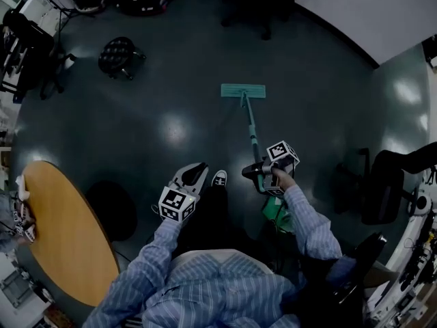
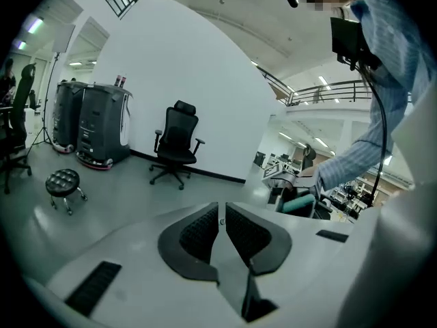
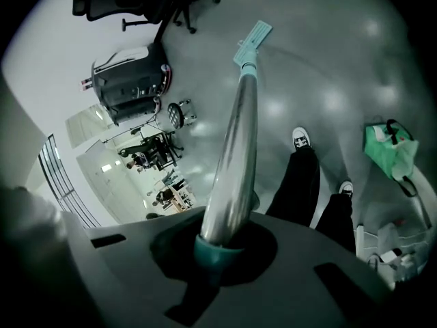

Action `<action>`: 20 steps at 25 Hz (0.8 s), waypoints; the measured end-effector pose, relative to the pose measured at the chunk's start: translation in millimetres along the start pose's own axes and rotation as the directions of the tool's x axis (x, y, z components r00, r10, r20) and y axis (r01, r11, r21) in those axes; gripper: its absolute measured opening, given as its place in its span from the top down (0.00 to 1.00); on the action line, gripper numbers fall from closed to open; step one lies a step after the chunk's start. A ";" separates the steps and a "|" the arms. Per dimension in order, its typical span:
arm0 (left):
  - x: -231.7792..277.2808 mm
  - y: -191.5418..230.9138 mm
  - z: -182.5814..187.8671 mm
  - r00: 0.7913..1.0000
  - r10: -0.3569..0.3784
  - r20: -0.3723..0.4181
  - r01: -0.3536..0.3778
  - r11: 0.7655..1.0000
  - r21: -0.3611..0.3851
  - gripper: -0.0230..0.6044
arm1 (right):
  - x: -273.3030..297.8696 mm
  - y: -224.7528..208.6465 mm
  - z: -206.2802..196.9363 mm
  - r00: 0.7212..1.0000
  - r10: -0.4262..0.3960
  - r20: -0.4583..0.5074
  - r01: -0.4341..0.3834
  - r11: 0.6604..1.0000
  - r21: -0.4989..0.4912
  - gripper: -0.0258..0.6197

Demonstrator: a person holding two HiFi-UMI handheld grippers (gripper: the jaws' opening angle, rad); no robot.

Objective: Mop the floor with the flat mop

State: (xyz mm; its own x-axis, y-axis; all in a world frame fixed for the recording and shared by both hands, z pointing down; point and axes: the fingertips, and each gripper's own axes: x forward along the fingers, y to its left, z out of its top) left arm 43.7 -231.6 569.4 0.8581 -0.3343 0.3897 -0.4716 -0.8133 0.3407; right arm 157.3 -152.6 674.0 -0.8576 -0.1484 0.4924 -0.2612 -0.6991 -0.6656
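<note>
The flat mop's teal head lies on the dark grey floor ahead of me, and its handle slants back to my right gripper. That gripper is shut on the mop handle near its teal grip end; the mop head shows far down the pole. My left gripper hangs free to the left of the handle, above my shoe. Its jaws are shut with nothing between them, pointing across the room.
A round wooden table stands at my left. A black stool and an office chair are farther off. A green bag lies by my right side, a dark chair at the right. A white wall runs at the far right.
</note>
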 end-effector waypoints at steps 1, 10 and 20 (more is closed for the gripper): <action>5.4 11.1 5.5 1.000 0.004 0.003 -0.004 1.000 -0.001 0.92 | -2.9 16.6 17.0 1.000 -0.003 0.003 0.003 1.000 -0.001 0.95; 35.8 80.6 33.6 0.997 0.055 0.054 -0.055 0.998 -0.009 0.92 | -18.7 110.8 183.1 0.998 -0.013 0.058 0.014 1.000 -0.019 0.95; 27.8 97.1 -15.3 0.995 0.090 -0.033 -0.091 0.994 -0.056 0.92 | -25.7 149.4 316.0 0.988 -0.065 0.139 0.067 0.998 -0.014 0.95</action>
State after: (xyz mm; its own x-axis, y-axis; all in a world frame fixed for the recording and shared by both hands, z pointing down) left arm 18.6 -312.6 626.4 0.8053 -0.3898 0.4468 -0.5585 -0.7516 0.3509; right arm 280.2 -474.2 739.1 -0.7692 -0.1982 0.6075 -0.3245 -0.6979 -0.6385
